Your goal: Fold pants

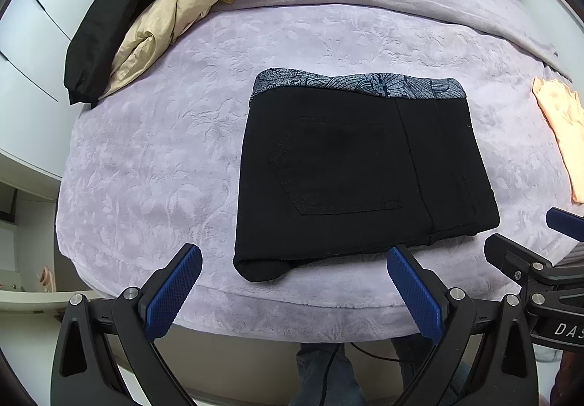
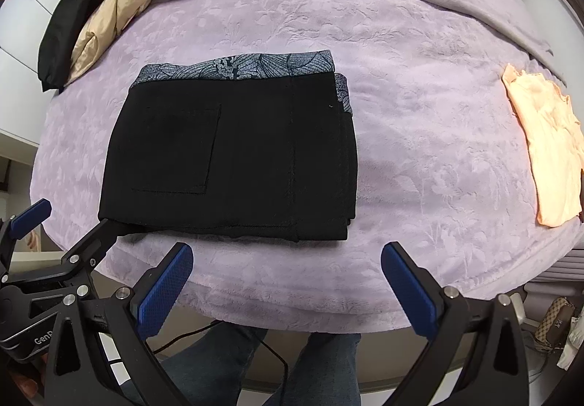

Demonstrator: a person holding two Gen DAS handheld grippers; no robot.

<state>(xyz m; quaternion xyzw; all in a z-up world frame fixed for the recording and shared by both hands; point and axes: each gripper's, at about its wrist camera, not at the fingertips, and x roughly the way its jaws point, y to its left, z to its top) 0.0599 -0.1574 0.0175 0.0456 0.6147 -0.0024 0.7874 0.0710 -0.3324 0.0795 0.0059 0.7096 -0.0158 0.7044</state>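
I see the pants lying as a compact black rectangle on the lilac blanket, near its front edge and well apart from the peach garment at the right. My left gripper hangs just short of the bundle's near edge with its jaws spread wide and nothing between them; my right gripper hovers the same way, spread and empty, in front of the near right corner.

I judge the cloth soft and fairly thick, several layers deep, so it should sag if lifted by one corner and is not fragile. The stacked edges at the right side look likely to slide apart. I would pinch through all layers at the two near corners, or at the rounded fold at the near left.

The patterned waistband lies along the far edge, facing away from me. The bundle's long axis runs left to right, parallel to the blanket's front edge.
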